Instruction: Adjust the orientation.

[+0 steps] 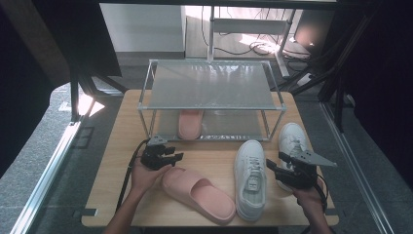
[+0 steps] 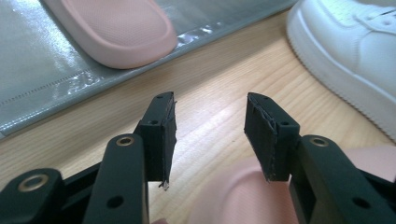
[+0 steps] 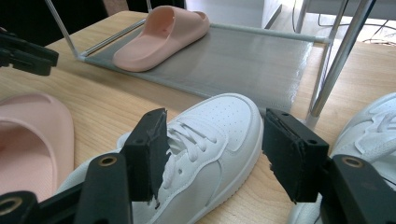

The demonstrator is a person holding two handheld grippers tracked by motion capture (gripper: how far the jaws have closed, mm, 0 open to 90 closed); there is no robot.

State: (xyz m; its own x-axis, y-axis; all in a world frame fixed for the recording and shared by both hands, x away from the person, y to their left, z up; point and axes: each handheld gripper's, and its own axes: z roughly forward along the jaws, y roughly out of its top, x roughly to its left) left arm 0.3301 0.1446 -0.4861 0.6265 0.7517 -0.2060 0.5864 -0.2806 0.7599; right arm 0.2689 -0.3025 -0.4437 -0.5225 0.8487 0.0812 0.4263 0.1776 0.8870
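A pink slipper (image 1: 199, 192) lies on the wooden table (image 1: 117, 195) in front of the person. My left gripper (image 1: 176, 155) hovers just above its heel end, open, with nothing between its jaws (image 2: 211, 100); the slipper's rim (image 2: 243, 196) shows below them. A second pink slipper (image 1: 190, 123) rests on the lower shelf of a metal shoe rack (image 1: 209, 92). A white sneaker (image 1: 250, 178) lies right of the table slipper. My right gripper (image 1: 274, 162) stands open beside it, and the sneaker's toe (image 3: 219, 135) sits beyond the spread jaws (image 3: 215, 116), untouched.
Another white sneaker (image 1: 291, 141) lies at the right, behind the right gripper. The rack's upper shelf (image 1: 214, 83) holds nothing, and thin upright posts (image 3: 336, 60) frame it. Bare wood lies between the rack's front edge and the shoes.
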